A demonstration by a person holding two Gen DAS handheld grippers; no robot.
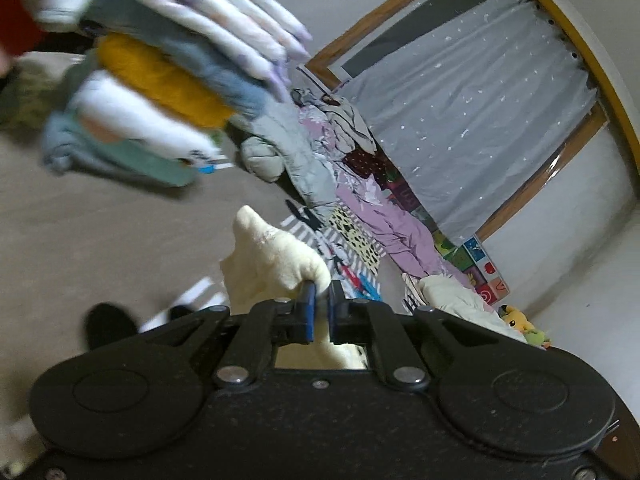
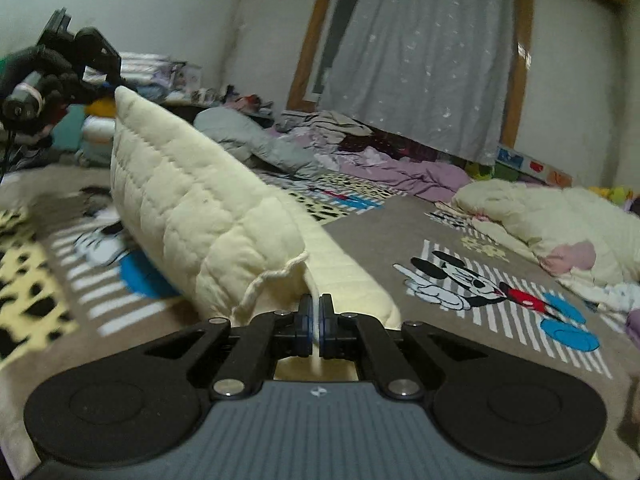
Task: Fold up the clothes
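A cream quilted garment (image 2: 208, 216) is held stretched between the two grippers, raised off the cartoon-printed rug (image 2: 492, 292). In the right wrist view, the right gripper (image 2: 316, 316) is clamped on one edge of it, the blue pads pressed together with a thin fold of cream cloth between them. At the far end, the left gripper (image 2: 96, 64) is seen up high at the left, gripped by a black-gloved hand (image 2: 40, 80), with the garment's upper corner pinched at its tip.

In the left wrist view, the left gripper (image 1: 320, 304) is closed on a bunched edge of the same cream fabric (image 1: 272, 264) (the view is tilted and partly blurred). A stack of folded clothes (image 1: 160, 80), white, mustard, blue and teal, is seen blurred at the upper left. Further back, a heap of unfolded laundry (image 2: 360, 152), grey and lilac pieces among it, is spread along the floor below a grey star-dotted curtain (image 2: 432, 60). A second cream quilted piece (image 2: 560, 216) is lying on the rug at the right, well apart from the held garment.
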